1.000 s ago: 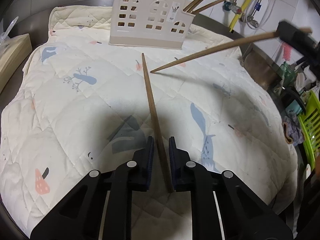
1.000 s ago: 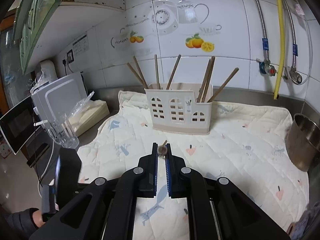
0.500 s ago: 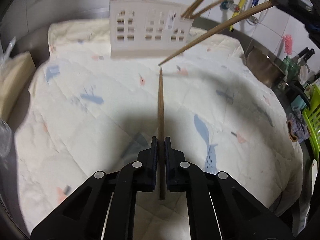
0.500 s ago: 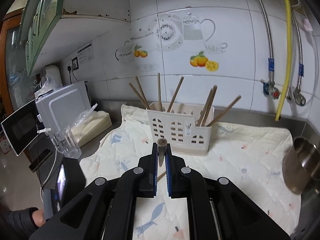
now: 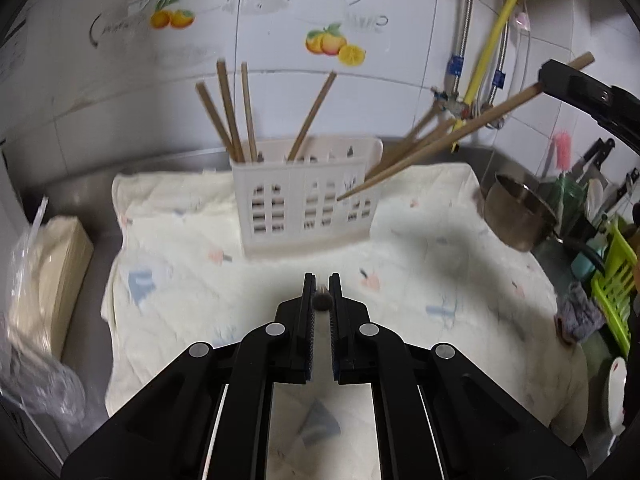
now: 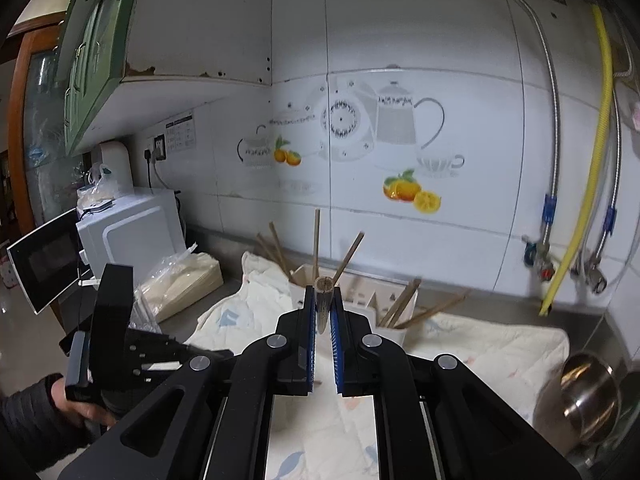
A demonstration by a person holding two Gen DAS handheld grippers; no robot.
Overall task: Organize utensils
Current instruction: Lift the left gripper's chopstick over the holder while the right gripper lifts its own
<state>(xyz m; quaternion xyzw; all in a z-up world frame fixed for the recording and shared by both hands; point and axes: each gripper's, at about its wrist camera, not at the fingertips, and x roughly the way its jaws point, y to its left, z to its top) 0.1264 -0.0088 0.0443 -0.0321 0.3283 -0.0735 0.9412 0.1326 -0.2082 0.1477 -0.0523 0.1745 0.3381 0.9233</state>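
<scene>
A white slotted utensil holder [image 5: 306,204] stands on the quilted cloth [image 5: 440,272] by the wall, with several wooden chopsticks leaning in it. My left gripper [image 5: 321,278] is shut on a chopstick [image 5: 321,301] that I see end-on, lifted in front of the holder. At the upper right my right gripper [image 5: 552,78] is shut on another chopstick [image 5: 440,140], whose tip hangs before the holder's right front. In the right wrist view that gripper [image 6: 322,290] clamps the chopstick's butt end [image 6: 323,285], with the holder [image 6: 360,300] partly hidden behind it.
A steel pot [image 5: 520,216] sits at the cloth's right edge, with a green rack [image 5: 616,280] beyond it. A bagged beige stack [image 5: 48,272] lies on the left. Hoses and taps [image 6: 576,240] run down the tiled wall. A hand [image 6: 80,404] holds the left tool.
The left jaws closed on the chopstick lying on the cloth and lifted it, so it now shows end-on. Both grippers rose, and the right chopstick's tip came up level with the holder.
</scene>
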